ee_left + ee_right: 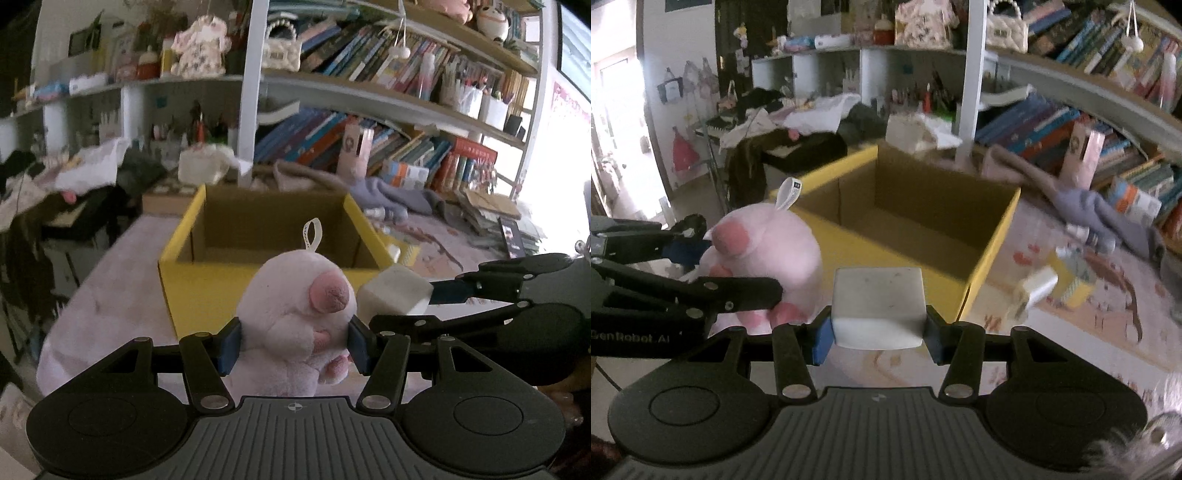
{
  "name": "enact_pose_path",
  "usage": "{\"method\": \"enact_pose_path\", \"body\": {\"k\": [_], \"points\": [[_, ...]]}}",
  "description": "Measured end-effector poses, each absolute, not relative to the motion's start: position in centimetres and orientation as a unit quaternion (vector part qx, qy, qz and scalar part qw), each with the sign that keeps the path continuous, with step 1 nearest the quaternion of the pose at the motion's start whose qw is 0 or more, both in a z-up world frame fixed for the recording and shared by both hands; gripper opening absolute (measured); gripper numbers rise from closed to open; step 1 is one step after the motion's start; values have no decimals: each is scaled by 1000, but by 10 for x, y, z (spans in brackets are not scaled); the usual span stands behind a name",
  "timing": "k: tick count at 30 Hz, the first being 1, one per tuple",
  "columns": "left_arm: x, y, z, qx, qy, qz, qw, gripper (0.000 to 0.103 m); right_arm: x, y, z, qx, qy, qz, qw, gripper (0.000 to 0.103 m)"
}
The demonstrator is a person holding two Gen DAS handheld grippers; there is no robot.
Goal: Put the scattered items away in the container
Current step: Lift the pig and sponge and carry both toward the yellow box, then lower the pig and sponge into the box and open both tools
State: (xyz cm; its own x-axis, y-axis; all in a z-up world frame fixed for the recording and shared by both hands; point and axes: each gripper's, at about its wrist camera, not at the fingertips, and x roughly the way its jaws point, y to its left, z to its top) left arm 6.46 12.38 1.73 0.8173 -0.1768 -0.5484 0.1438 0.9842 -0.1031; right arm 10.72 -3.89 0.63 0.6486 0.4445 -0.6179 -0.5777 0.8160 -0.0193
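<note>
In the left wrist view, the left gripper (294,345) clenches a pink plush toy (295,325) between its 2 blue fingers (229,345). The toy is soft and round, with a darker pink snout and a white fabric loop on top. The fingers press its sides a little, which seems right for such a squashy body. Just behind the toy stands the yellow cardboard box (207,291), open on top and brown inside, on the pale patterned desk (110,295). I judge the toy is held up in front of the box so it can go over the near wall.

In the right wrist view, the right gripper (878,332) grasps a white block (878,306) at its 2 flat sides. The block looks smooth, with rounded edges. The box is ahead, and it seems empty. A small yellow carton (1071,277) lies on the desk to the right, not yet tidied.
</note>
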Motion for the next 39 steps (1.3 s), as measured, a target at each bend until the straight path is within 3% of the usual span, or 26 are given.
{"method": "enact_pose_path", "body": {"k": [16, 21, 29, 39], "points": [[163, 122, 36, 32, 266, -98, 958, 58, 208, -24, 21, -144, 275, 294, 904, 47], [207, 122, 25, 66, 295, -104, 947, 58, 255, -11, 6, -163, 304, 292, 892, 47], [273, 123, -7, 129, 373, -126, 910, 59, 310, 24, -33, -303, 339, 296, 840, 47], [294, 114, -31, 163, 423, -128, 882, 62, 336, 36, -57, -359, 375, 310, 797, 47]]}}
